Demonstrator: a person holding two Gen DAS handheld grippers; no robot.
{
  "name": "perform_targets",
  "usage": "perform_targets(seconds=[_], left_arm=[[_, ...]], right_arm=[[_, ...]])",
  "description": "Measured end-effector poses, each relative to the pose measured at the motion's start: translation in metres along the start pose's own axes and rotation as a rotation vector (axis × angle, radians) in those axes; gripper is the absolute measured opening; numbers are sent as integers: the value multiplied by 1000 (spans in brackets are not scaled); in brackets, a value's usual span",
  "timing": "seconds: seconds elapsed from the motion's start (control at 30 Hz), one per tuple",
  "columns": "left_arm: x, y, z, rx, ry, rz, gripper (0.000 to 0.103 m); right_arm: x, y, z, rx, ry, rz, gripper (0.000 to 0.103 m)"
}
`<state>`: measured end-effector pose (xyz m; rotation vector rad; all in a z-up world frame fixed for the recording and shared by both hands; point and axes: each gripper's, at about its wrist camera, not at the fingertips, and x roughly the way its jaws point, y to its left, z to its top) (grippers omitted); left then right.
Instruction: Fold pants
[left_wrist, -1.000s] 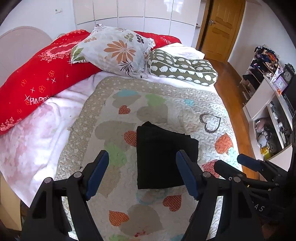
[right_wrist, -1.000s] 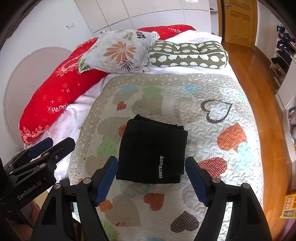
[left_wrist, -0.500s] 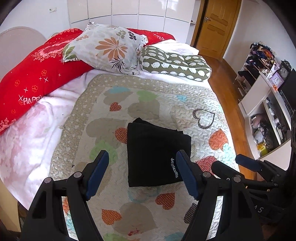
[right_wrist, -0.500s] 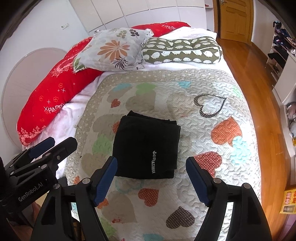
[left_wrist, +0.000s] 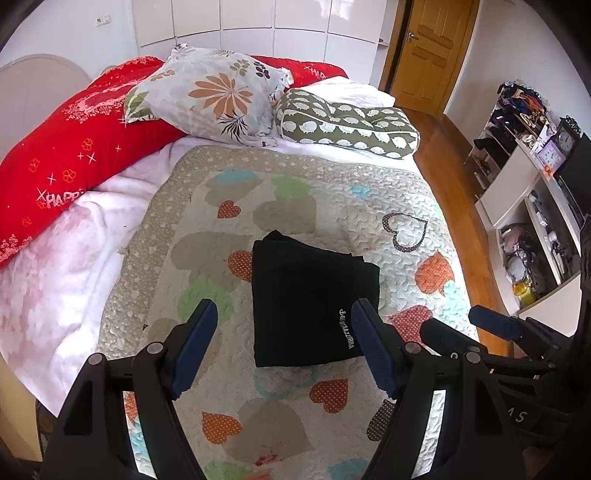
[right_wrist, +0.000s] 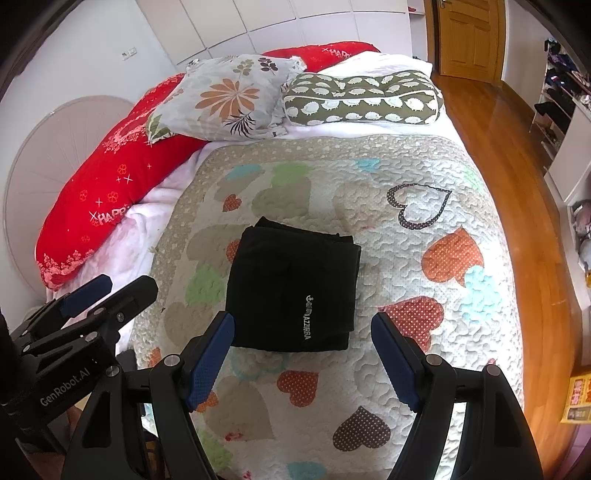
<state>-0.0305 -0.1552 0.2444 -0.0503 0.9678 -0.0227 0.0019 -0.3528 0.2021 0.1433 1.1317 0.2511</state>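
The black pants (left_wrist: 310, 295) lie folded into a neat rectangle on the heart-patterned quilt (left_wrist: 332, 192), with white lettering on the near right side; they also show in the right wrist view (right_wrist: 291, 284). My left gripper (left_wrist: 282, 347) is open and empty, held above the bed on the near side of the pants. My right gripper (right_wrist: 301, 356) is open and empty too, also back from the pants. Each gripper shows at the edge of the other's view, the right gripper (left_wrist: 491, 328) and the left gripper (right_wrist: 85, 299).
A red bolster (left_wrist: 62, 158), a floral pillow (left_wrist: 218, 99) and a green patterned pillow (left_wrist: 347, 125) lie at the head of the bed. Wooden floor (right_wrist: 517, 155), a door (left_wrist: 428, 51) and cluttered white shelves (left_wrist: 532, 206) are on the right.
Both grippers have drawn back and up from the pants, which now look smaller and farther. The pants have not moved.
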Motion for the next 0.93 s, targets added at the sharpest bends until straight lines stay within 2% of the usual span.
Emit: perform_targets(seconds=[0.47,0.73,0.93], left_arm=[[-3,2,-2,-2,-9,-9,75],[-10,5,-6,6,-51,-18,75],[-7,6,-5,12,-38,-18,75]], right_arm=[[1,1,-8,1,13,-3,78],[0,3,-10,0,10,1,78],[0,1,-8,7,8,4,78]])
